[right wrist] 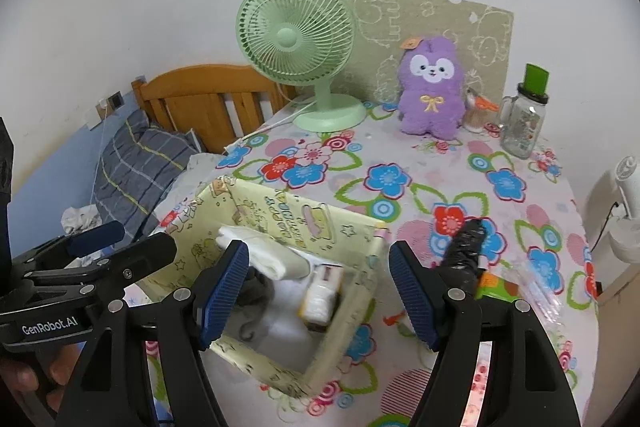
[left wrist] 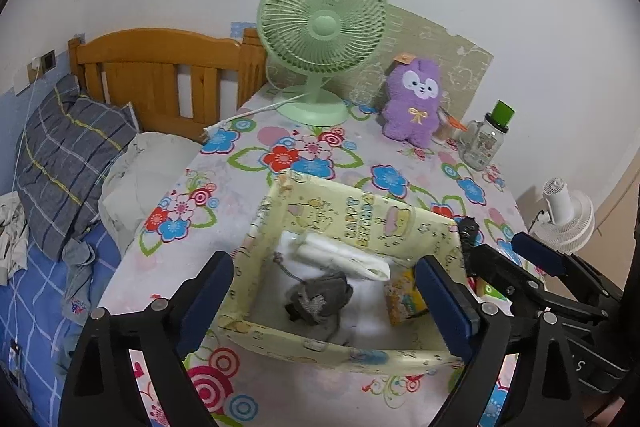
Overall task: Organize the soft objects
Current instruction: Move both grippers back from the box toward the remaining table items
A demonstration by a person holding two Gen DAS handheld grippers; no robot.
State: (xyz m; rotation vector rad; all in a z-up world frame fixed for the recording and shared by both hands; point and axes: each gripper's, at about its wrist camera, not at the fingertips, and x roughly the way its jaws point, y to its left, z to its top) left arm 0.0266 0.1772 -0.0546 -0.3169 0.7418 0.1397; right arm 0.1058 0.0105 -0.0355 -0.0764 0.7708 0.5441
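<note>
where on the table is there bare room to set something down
Free: the floral tablecloth between the yellow box and the green fan, purple plush and glass bottle. Crowded: right of the box, by the black object and clear wrapper.

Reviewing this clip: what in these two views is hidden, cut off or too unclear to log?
- Left wrist view: the items beside the yellow box, behind the left gripper and right gripper, show only slivers.
- Right wrist view: the grey soft item in the box is mostly behind the right gripper's finger.
- Right wrist view: the clear plastic bag is too transparent to read its contents.
- Both views: the bottle label is too small.
</note>
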